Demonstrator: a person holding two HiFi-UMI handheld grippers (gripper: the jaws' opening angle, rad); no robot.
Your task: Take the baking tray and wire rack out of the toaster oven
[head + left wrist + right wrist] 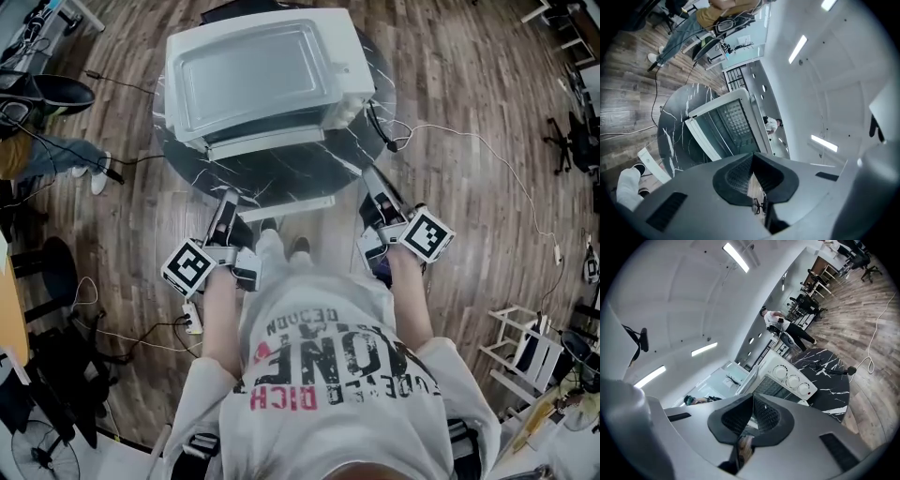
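Note:
A white toaster oven [267,80] stands on a round black marble table [309,169], its front towards me. In the left gripper view the toaster oven [724,124] shows a grid pattern behind its front glass; the baking tray and wire rack cannot be told apart there. In the right gripper view the toaster oven [787,380] shows three knobs. My left gripper [228,199] hangs at the table's near left edge, short of the oven, shut with nothing in it. My right gripper [369,175] is over the table's near right edge, also shut and empty.
A white bar [286,208] juts out under the table's near edge. A black plug and cable [392,145] lie on the table's right side, and a white cable [497,159] runs across the wooden floor. Chairs and a seated person [42,150] are at the left.

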